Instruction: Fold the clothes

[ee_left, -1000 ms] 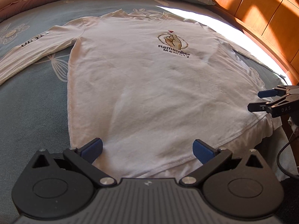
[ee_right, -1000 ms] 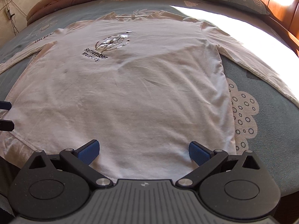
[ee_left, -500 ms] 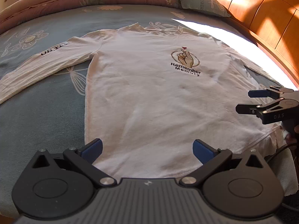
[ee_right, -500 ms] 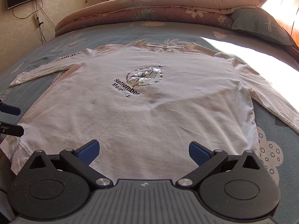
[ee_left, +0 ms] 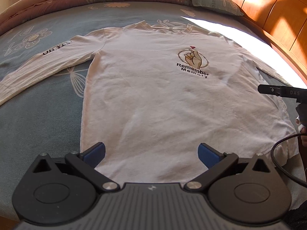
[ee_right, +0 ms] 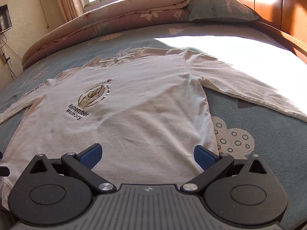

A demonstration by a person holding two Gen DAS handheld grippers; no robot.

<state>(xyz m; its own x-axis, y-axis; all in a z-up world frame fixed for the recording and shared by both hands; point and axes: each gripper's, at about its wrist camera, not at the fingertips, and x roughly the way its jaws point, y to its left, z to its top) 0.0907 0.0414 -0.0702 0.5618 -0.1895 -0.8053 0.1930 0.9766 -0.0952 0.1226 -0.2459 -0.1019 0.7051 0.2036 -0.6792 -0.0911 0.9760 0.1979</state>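
The bed (ee_right: pixel 259 134) extends ahead of my claws. The white shirt (ee_left: pixel 153 99) lies flat on it, sleeves spread, hem directly below both claws. My left gripper (ee_left: pixel 151 153) is fully open, holding nothing. My right gripper (ee_right: pixel 146 154) is likewise wide open and empty.

Shirt (ee_left: pixel 153 99): we see it flat on the bed (ee_left: pixel 38 118), ahead of both tongs.
Sleeves: out to either side.
Quilt (ee_right: pixel 115 23), pillow (ee_right: pixel 216 9): beyond the collar.
Headboard (ee_left: pixel 278 15): right.
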